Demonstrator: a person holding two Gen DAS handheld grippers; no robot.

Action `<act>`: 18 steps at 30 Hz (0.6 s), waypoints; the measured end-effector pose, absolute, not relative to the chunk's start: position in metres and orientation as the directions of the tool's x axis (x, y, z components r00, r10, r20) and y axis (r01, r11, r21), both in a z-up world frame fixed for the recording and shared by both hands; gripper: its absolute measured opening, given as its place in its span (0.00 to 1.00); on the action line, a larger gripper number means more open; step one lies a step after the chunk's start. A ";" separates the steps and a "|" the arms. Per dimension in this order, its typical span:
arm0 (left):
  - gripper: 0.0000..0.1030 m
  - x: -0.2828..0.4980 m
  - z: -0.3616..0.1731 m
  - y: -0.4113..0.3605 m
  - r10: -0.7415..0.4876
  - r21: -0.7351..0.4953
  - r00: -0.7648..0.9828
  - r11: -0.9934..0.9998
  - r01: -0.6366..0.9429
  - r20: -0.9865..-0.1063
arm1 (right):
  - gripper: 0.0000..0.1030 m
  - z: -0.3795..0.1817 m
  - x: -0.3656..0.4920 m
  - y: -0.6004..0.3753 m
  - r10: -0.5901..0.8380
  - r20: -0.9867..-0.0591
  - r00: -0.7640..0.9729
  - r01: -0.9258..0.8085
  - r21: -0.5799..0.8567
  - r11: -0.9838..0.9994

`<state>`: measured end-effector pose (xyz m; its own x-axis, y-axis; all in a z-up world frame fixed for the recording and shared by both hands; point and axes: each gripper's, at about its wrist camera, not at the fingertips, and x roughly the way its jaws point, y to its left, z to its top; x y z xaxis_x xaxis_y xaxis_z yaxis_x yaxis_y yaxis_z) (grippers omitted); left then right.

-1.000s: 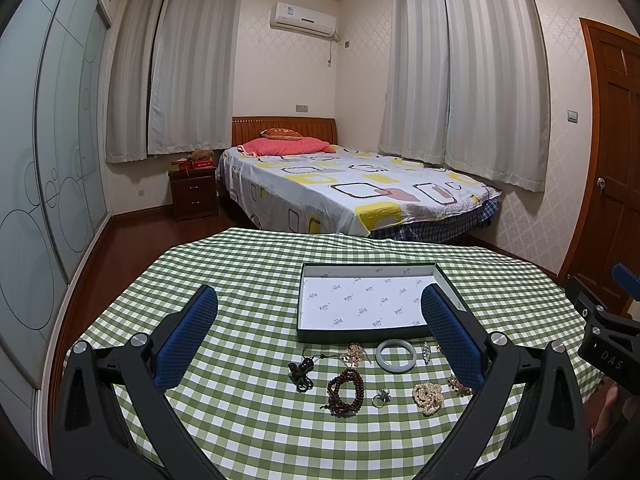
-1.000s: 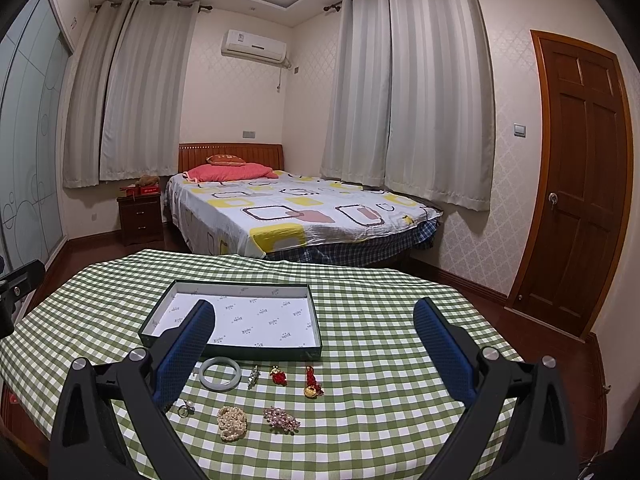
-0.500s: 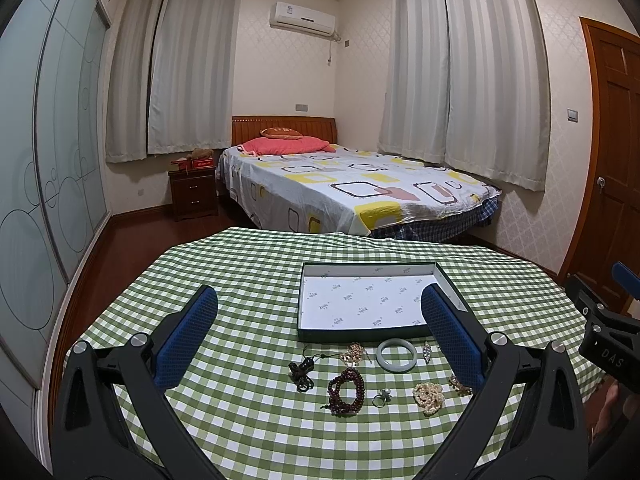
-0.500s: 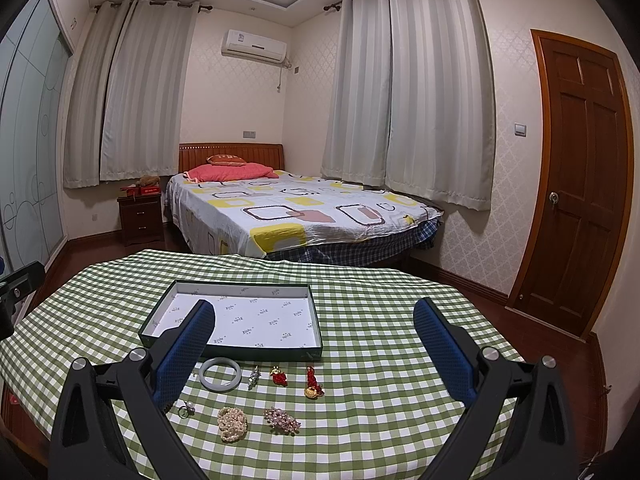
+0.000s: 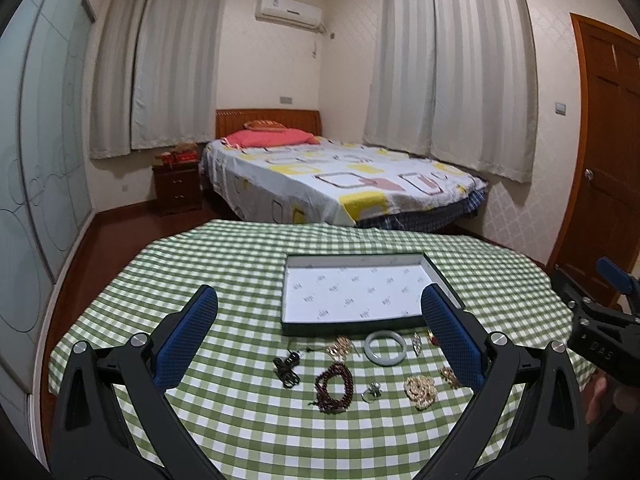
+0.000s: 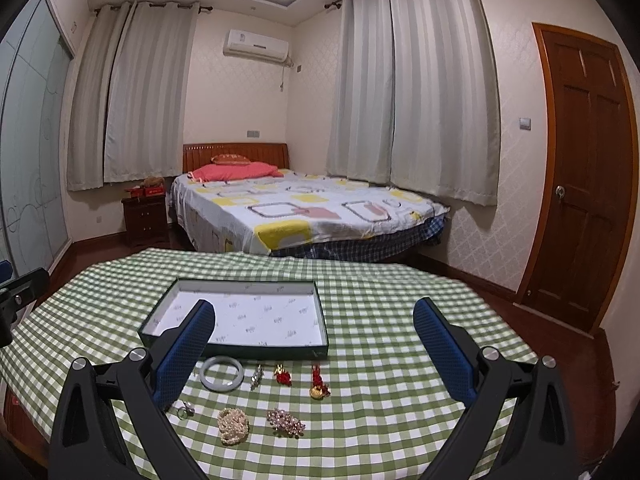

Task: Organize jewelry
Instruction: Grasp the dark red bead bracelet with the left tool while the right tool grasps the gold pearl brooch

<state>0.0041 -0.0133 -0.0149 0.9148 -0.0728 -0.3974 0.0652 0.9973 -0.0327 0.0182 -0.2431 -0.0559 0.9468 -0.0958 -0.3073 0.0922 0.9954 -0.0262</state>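
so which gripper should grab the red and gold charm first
Right, probably. The red and gold charm lies between the open right gripper's fingers in its own view, with bare cloth around it. In the left view that end of the row is hidden behind the left gripper's right finger.

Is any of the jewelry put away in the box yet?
Not yet. The box holds only its paper lining. Both grippers, left and right, are open and hold nothing. The bangle, bead bracelet, pearls and the other pieces all lie on the tablecloth.
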 end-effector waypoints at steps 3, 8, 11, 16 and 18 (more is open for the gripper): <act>0.96 0.015 -0.029 -0.018 -0.078 -0.011 0.901 0.997 0.081 -0.427 | 0.94 -0.072 0.028 -0.247 -0.081 -0.334 0.939 0.080 -0.018 0.997; 0.96 0.039 -0.062 -0.028 -0.065 0.037 0.864 0.995 0.097 -0.500 | 0.94 -0.113 0.054 -0.253 -0.027 -0.412 0.911 0.030 0.001 1.000; 0.96 0.057 -0.089 -0.033 -0.058 0.059 0.830 0.992 0.109 -0.555 | 0.94 -0.140 0.071 -0.256 0.002 -0.482 0.876 0.011 0.024 1.000; 0.95 0.089 -0.136 -0.031 -0.071 0.020 0.742 0.993 0.113 -0.666 | 0.92 -0.173 0.093 -0.256 0.027 -0.560 0.828 -0.013 0.030 0.999; 0.90 0.100 -0.151 -0.029 -0.084 -0.007 0.704 0.994 0.112 -0.705 | 0.81 -0.184 0.098 -0.254 0.038 -0.598 0.800 -0.024 0.032 0.999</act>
<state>0.0996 -0.0293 -0.1513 0.7044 -0.0841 -0.7048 0.1119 0.9937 -0.0067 0.0983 -0.2543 -0.1837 0.8004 0.0380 -0.5982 -0.0238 0.9992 0.0317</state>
